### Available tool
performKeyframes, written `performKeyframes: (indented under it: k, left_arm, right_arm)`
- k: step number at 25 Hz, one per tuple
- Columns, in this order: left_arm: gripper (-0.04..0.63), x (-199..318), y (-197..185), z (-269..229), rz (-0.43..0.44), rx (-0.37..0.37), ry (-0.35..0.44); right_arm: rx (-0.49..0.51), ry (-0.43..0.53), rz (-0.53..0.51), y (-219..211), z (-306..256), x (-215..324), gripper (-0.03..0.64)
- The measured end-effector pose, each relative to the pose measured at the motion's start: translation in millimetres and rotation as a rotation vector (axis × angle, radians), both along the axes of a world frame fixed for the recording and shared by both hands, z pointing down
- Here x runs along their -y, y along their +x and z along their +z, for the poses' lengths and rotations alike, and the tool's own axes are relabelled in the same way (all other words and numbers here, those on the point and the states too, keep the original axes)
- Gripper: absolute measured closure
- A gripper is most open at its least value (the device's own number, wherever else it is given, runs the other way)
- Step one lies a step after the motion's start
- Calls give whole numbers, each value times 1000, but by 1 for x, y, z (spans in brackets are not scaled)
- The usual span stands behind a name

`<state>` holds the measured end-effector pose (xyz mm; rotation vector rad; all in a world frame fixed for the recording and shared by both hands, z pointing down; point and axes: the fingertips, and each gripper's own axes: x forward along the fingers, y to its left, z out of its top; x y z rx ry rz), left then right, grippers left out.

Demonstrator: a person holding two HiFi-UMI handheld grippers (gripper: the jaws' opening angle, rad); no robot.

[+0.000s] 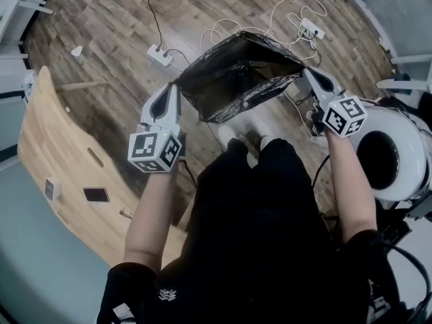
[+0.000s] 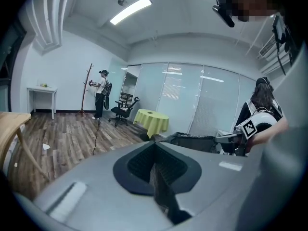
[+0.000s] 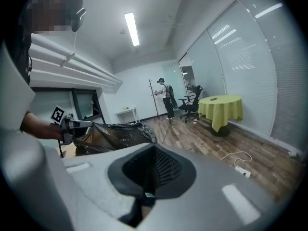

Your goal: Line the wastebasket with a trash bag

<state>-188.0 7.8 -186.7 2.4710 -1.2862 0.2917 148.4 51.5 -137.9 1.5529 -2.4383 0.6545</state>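
Between the two sets of fingers: trash bag [image 1: 236,79], mouth pulled wide, up off the floor.
Left gripper [image 1: 175,92]: pinched tight on the bag's left rim.
Right gripper [image 1: 307,76]: pinched tight on the right rim.
Outside the right fingers: white round bin, likely the wastebasket [image 1: 405,147], not yet under the bag.
Step in hand: carry across, rim taut and level, mouth centred over the opening before lowering.
Risk: thin film slipping from the pads.

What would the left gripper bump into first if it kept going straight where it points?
The left gripper pinches the trash bag at its corner. Beyond that, the way looks free down to the wooden floor, though depth is unclear.
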Motion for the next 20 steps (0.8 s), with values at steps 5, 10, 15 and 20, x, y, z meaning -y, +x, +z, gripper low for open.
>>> performKeyframes:
  k: [5,10,15,20]
  left_arm:
    - [591,17,-4,21,-53,-3,-36]
    - [591,18,-6,49,-84,23,-70]
    - [591,28,-6,97,-151,61,-111]
    - [591,38,-7,151,-188,111,-120]
  right_arm:
    - [-8,-52,-60,-9,32,14,617]
    - [2,-79,-107,-23,67,27,617]
    - [33,-106,-147,-22,120,46,617]
    - [31,-145,-191,-23,169,60,617]
